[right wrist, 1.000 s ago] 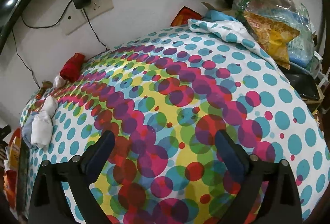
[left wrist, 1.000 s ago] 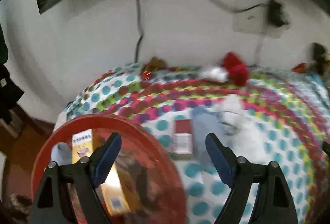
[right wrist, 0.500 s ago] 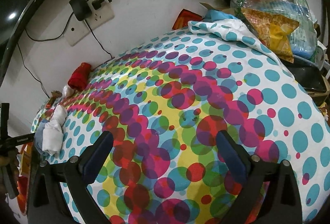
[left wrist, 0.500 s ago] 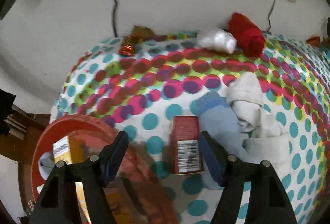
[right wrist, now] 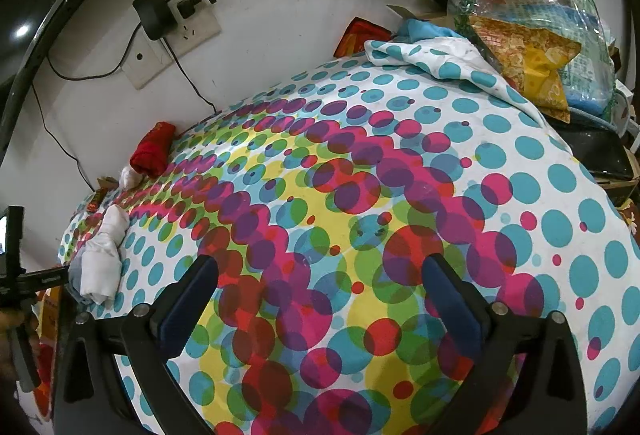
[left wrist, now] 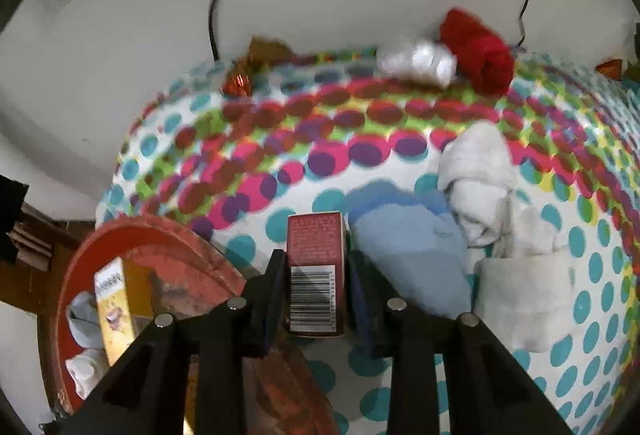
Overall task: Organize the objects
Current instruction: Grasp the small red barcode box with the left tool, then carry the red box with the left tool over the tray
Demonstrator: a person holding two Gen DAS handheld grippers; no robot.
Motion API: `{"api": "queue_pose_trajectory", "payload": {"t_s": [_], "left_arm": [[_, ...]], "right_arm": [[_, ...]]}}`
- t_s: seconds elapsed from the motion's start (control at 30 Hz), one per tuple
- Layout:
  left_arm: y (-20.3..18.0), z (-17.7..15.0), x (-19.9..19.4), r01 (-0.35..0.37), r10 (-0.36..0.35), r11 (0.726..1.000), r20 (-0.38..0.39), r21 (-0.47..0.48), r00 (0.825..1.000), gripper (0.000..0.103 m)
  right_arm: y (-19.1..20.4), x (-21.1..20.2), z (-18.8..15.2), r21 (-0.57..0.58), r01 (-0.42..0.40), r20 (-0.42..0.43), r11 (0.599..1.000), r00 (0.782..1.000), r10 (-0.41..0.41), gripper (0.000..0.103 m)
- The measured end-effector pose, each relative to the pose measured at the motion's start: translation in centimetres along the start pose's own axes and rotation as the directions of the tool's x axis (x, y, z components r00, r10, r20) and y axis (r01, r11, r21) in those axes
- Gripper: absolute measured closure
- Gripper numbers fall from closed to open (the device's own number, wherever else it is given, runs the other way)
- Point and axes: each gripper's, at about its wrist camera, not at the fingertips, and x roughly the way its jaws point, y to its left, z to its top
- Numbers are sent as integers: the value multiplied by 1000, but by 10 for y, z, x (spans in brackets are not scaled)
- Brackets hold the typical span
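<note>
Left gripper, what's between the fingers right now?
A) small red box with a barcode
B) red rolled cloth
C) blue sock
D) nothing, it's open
A: in the left wrist view the left gripper has both fingers pressed against the sides of the small red box, barcode facing the camera; the blue sock lies just to its right, outside the fingers, and the red rolled cloth sits far back by the wall.

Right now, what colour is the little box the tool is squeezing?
Dark red box with a white barcode label, clearest in the left wrist view.
</note>
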Motion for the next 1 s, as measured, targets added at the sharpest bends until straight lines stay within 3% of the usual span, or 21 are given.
{"api": "queue_pose_trajectory", "payload": {"t_s": [0.23, 0.47, 0.63, 0.83, 0.93, 1.0], "left_arm": [[12, 17, -59, 14, -10, 999, 144, -30, 990, 74], [21, 17, -115, 45, -33, 998, 237, -42, 971, 74], [36, -3, -143, 24, -5, 998, 279, -66, 960, 74], [41, -46, -150, -80, 106, 992, 324, -93, 940, 74], [40, -61, -145, -109, 136, 989, 320, -100, 938, 74], [42, -70, -138, -99, 129, 989, 299, -112, 946, 74]], "right_arm": [[-1, 1, 0, -7, 2, -4, 1000, 1000, -2, 1], [-3, 3, 0, -16, 6, -8, 1000, 1000, -7, 1], [-4, 4, 1, -18, 5, -10, 1000, 1000, -5, 1], [-3, 5, 1, -33, 16, -18, 999, 1000, -16, 0], [0, 7, 1, -54, 38, -26, 998, 999, -40, 0], [1, 7, 1, -65, 48, -30, 997, 998, -50, 0]]}}
